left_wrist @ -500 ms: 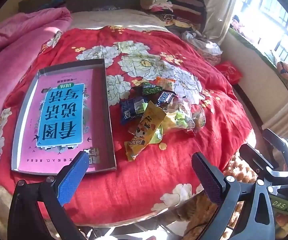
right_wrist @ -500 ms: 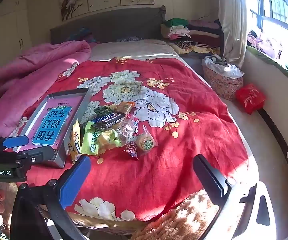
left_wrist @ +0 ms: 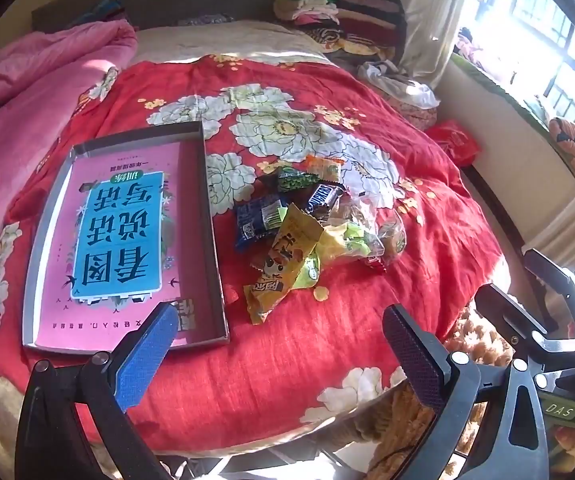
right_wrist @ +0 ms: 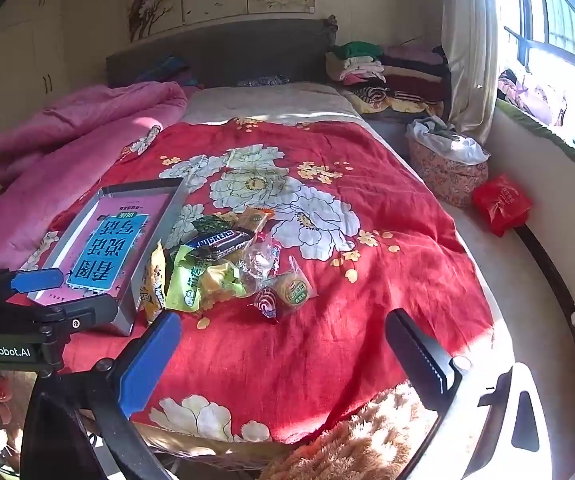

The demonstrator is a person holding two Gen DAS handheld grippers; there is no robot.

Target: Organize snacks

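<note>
Several wrapped snacks [left_wrist: 307, 224] lie heaped on the red floral bedspread [left_wrist: 287, 380], at 3 o'clock of the open box [left_wrist: 213, 240]. They look light, crinkly and slippery; pinch each by its sealed end. One bar [right_wrist: 217, 242] reads "SNICKERS"; the left gripper [left_wrist: 283, 356] reads "GenRobot.AI". Both it and the right gripper [right_wrist: 287, 354] hold their jaws wide apart, empty.

Red floral bedspread [right_wrist: 327, 320]; pink quilt [right_wrist: 67, 152]; grey tray [left_wrist: 211, 240].

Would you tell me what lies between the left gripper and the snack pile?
Only bare red floral bedspread separates the open left gripper from the snack pile; the left wrist view shows it.
</note>
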